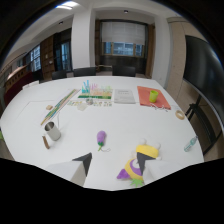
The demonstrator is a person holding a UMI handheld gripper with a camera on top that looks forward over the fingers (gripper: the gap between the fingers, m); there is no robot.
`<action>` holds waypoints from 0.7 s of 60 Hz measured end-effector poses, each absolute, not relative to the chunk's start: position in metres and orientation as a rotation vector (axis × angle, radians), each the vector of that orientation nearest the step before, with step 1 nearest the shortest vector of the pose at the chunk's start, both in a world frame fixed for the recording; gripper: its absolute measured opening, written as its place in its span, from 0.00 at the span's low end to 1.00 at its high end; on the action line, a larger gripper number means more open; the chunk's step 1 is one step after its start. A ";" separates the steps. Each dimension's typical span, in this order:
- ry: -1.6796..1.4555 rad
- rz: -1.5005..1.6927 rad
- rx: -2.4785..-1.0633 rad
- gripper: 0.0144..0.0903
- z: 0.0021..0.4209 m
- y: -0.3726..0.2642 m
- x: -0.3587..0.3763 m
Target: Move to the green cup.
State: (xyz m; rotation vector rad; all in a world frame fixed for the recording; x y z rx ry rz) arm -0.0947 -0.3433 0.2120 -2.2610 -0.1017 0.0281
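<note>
Looking along the tool (113, 161), its two dark fingertips (84, 161) were seen spread apart with bare desk (125, 117) between them, so the tool was recorded as released and grasping nothing. The green cup (154, 95) was located at the far side of the white desk, standing upright on an orange mat (151, 97), well beyond the fingers and off to the right of the line along which they pointed. Between tool and cup a wide stretch of desk was noted. Just ahead of the fingers a small purple toy (101, 139) was observed, and touching or just beside the right finger a yellow, white and purple toy (140, 159) was seen; whether it was actually in contact could not be told. A metal cup (52, 131) stood to the left, near a long ruler-like strip (57, 106), and a printed sheet (124, 96) with a cluster of pale plastic items (96, 90) beside it lay near the far edge, left of the mat. Progress was judged as early: the approach was not yet done, since the cup was well apart from the tool and not lined up between the fingers. What was left, by this judgement, was a forward travel over the desk with a turn to the right, clearing the toys near the fingertips.
</note>
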 end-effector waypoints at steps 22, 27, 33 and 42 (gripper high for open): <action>-0.127 -0.022 -2.211 0.93 0.210 -0.353 -0.068; -0.102 -0.057 -2.209 0.94 0.206 -0.355 -0.040; -0.059 -0.115 -2.190 0.94 0.205 -0.345 0.000; 0.002 -0.173 -2.171 0.94 0.204 -0.301 0.061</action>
